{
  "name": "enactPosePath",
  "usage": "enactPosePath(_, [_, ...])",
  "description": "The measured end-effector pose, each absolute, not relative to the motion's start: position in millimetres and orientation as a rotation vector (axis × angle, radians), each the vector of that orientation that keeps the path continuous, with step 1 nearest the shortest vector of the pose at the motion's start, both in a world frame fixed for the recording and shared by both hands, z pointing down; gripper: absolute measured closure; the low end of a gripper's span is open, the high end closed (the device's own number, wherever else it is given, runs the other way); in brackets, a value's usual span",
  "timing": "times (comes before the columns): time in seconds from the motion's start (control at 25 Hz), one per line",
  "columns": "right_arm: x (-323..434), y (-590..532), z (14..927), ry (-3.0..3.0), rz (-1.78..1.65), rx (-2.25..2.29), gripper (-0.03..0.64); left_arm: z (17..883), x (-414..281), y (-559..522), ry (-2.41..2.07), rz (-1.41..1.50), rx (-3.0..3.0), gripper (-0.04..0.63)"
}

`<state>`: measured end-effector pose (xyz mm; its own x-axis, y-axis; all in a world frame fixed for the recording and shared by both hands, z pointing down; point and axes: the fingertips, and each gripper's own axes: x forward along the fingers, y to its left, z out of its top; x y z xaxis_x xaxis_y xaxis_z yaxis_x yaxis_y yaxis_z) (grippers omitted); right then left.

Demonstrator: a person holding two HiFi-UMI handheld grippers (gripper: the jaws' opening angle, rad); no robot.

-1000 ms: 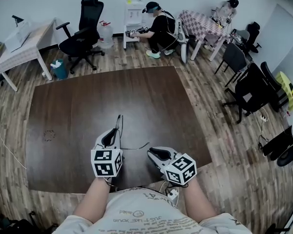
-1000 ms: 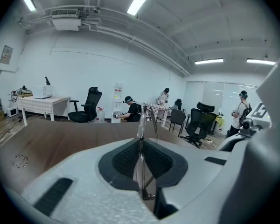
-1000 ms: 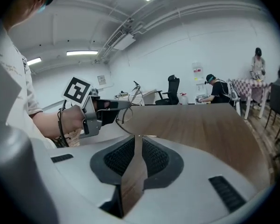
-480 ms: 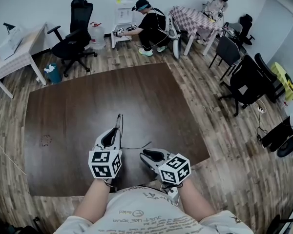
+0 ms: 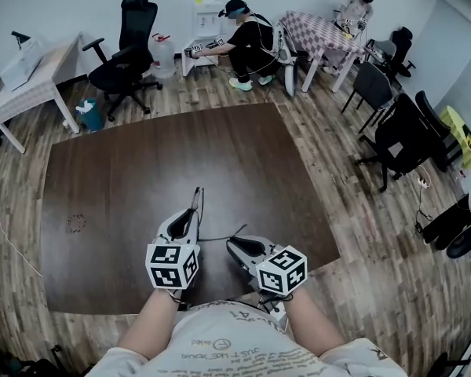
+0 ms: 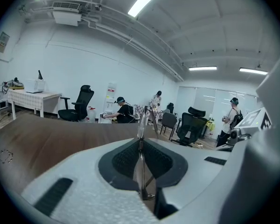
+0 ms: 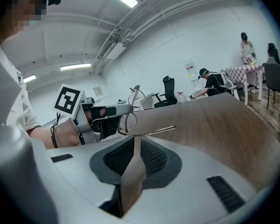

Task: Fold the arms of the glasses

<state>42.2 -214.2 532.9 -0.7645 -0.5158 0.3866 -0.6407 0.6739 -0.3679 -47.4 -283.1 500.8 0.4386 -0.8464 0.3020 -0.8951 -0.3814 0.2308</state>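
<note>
Thin wire-rimmed glasses [image 5: 195, 201] stand upright above the dark brown table [image 5: 133, 163], with my left gripper [image 5: 191, 213] shut on their frame. In the left gripper view the glasses [image 6: 142, 121] show edge-on, pinched between the jaws of the left gripper [image 6: 141, 138]. One arm of the glasses [image 5: 224, 236] sticks out to the right, unfolded. My right gripper [image 5: 231, 244] sits just below that arm. In the right gripper view the arm [image 7: 155, 130] crosses right over the tips of the right gripper [image 7: 136, 139], whose jaws stand a narrow gap apart with nothing between them. There the left gripper [image 7: 113, 110] holds the lens rim [image 7: 127, 122].
The table's near edge is by my body. Beyond its far edge stand a black office chair [image 5: 129, 49], a crouching person [image 5: 247, 42], a checkered table [image 5: 322, 34] and more chairs [image 5: 400, 136] at the right. A white desk [image 5: 31, 77] is at the back left.
The right gripper has rolled slightly and sits a little closer to the left one. The left gripper keeps its hold on the glasses, hardly moved.
</note>
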Motion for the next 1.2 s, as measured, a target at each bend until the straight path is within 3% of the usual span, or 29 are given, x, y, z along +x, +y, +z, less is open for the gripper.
enactPosePath(1.2, [55,-242,506,-2.727,0.806,1.027,0.568,511,17,-263,-1.277,0.361,2.542,0.555])
